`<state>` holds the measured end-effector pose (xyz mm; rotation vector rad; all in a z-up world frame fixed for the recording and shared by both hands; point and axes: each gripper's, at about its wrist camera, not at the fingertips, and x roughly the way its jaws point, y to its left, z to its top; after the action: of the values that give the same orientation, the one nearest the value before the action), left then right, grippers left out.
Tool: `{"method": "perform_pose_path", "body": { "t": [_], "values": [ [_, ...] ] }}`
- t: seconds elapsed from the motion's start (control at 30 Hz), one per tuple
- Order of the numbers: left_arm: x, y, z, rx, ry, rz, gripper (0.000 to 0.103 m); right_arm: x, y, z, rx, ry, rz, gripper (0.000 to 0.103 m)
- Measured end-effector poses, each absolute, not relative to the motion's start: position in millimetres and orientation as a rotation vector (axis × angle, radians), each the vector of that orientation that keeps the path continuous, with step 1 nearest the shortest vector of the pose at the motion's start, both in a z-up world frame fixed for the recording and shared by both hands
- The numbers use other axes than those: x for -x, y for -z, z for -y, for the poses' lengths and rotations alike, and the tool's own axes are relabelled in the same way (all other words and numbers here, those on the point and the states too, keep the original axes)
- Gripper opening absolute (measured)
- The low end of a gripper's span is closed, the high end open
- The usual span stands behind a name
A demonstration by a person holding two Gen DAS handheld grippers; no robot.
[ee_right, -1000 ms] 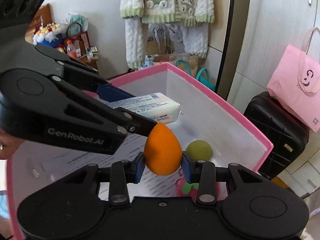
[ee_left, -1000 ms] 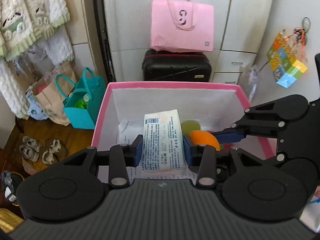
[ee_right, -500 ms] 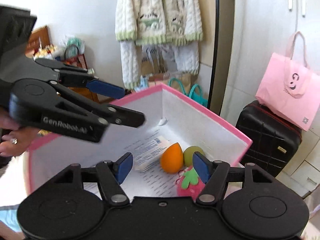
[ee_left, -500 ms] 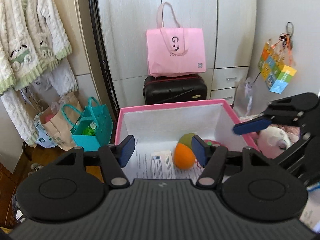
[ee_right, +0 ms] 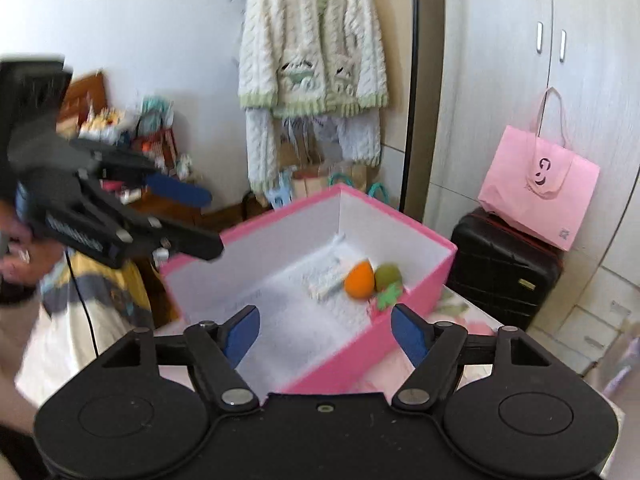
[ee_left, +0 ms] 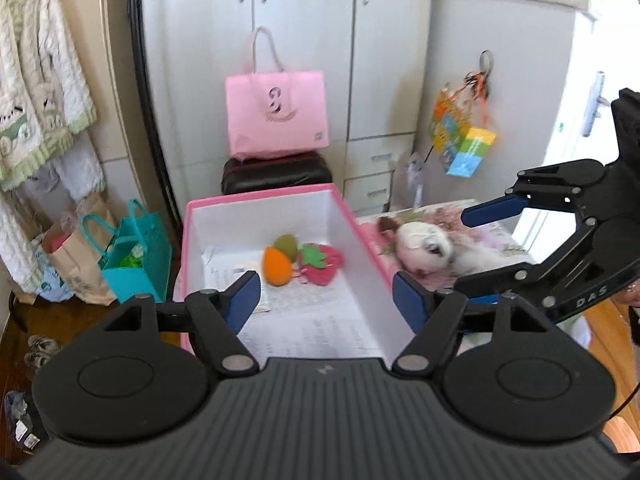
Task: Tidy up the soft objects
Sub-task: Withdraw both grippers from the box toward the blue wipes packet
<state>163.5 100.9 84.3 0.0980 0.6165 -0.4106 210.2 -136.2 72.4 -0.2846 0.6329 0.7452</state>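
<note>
With both grippers, left (ee_left: 326,300) and right (ee_right: 324,334), spread empty, we judge the plush (ee_left: 426,250) right of the left jaws, outside the box (ee_left: 362,236), light and squashy, best pinched mid-body.

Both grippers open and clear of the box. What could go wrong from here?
1. The white plush toy lies outside the pink box, close to its wall; a reach by the right gripper might clip the rim.
2. Both views show motion blur, so aiming could be off.
3. The left gripper hangs over the box and may crowd the drop.
</note>
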Motion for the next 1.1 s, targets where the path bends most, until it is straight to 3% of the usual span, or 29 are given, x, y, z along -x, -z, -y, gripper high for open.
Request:
{"method": "perform_pose_path", "body": {
  "t": [0.47,0.77,1.1],
  "values": [
    [-80,-82,-34,-0.235,0.626,-0.658,0.087,-115,-78,205,0.255,-0.646,-0.601,0.088],
    [-79,-65,-1,-0.260,0.713,-0.690,0.096,-79,-43,232,0.230,-0.587,-0.600,0.090],
    [-91,-50,19,-0.192,0.731,-0.592,0.097,-69,-6,256,0.186,-0.475,-0.571,0.091]
  ]
}}
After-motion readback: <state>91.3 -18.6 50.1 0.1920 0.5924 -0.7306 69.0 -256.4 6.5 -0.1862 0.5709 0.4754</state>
